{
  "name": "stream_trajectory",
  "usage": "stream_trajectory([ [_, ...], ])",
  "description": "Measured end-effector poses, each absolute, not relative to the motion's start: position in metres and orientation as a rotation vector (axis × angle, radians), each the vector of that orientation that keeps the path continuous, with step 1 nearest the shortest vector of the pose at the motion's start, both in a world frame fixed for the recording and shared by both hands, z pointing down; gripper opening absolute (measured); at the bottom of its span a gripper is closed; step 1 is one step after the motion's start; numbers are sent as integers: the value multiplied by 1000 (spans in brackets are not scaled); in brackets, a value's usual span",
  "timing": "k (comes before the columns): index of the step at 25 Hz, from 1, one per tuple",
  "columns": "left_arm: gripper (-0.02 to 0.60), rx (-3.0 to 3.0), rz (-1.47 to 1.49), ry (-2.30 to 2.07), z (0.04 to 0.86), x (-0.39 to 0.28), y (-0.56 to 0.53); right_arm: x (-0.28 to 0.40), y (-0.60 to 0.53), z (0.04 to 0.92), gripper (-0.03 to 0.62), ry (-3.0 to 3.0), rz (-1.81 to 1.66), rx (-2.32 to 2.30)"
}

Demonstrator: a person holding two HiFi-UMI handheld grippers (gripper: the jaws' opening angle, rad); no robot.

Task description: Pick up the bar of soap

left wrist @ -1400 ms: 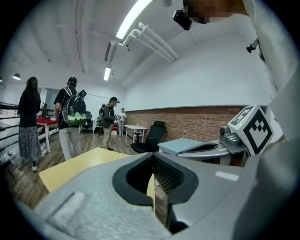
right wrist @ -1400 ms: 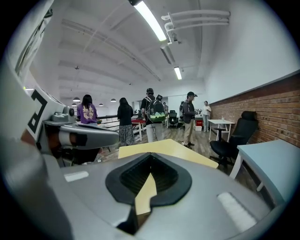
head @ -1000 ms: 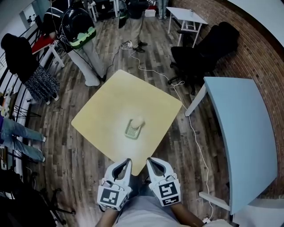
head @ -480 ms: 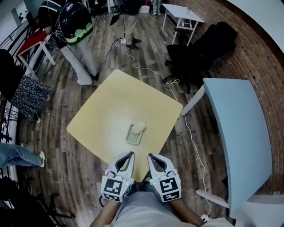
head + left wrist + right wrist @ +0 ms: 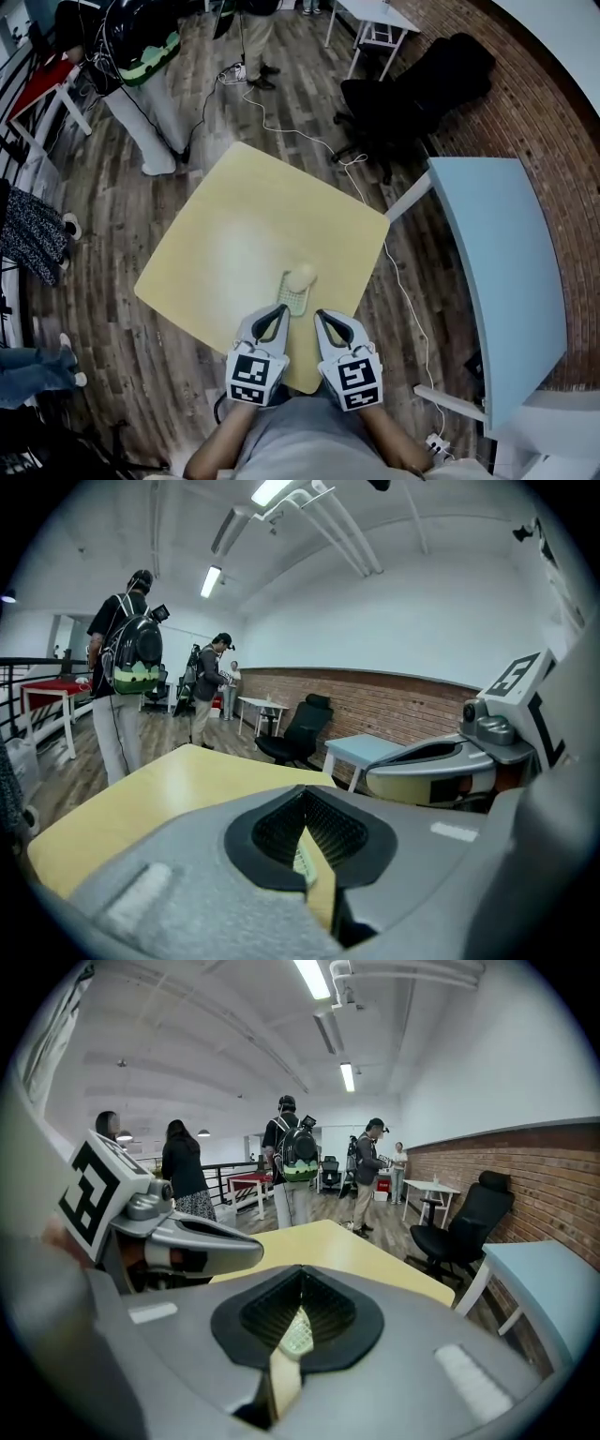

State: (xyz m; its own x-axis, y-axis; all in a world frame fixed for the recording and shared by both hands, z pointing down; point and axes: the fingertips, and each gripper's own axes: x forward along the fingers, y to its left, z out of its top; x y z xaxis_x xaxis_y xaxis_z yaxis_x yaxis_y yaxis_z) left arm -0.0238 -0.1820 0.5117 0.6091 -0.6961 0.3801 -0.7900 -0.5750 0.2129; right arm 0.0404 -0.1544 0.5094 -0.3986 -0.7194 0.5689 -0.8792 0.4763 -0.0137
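The bar of soap [image 5: 302, 276] lies on a pale grid dish [image 5: 292, 300] near the close corner of the square yellow tabletop [image 5: 234, 225], just ahead of both grippers. The left gripper [image 5: 278, 310] and right gripper [image 5: 320, 315] each have their jaws pressed together and hold nothing. There is one soap, one dish and two grippers. Around the tabletop are a plank floor [image 5: 112, 309], a brick wall [image 5: 553, 103], one blue table [image 5: 497, 272] and one black chair [image 5: 394, 89].

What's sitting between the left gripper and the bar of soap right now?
Head view: between the left gripper and the bar of soap lies only the near end of its soap dish, on the yellow table.
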Motion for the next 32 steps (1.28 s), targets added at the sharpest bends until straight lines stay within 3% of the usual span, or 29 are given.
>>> stream_trajectory([
  [12,3,2400,424,-1046,590,2,-215,46,-206,564,6,-2151,455,1295],
  [22,3,2279,599,-1118,656,11,-233,64,-239,628,86,-2118,588,1241],
  [32,3,2268,624,-1144,671,11,-244,69,-264,663,189,-2105,703,1185],
])
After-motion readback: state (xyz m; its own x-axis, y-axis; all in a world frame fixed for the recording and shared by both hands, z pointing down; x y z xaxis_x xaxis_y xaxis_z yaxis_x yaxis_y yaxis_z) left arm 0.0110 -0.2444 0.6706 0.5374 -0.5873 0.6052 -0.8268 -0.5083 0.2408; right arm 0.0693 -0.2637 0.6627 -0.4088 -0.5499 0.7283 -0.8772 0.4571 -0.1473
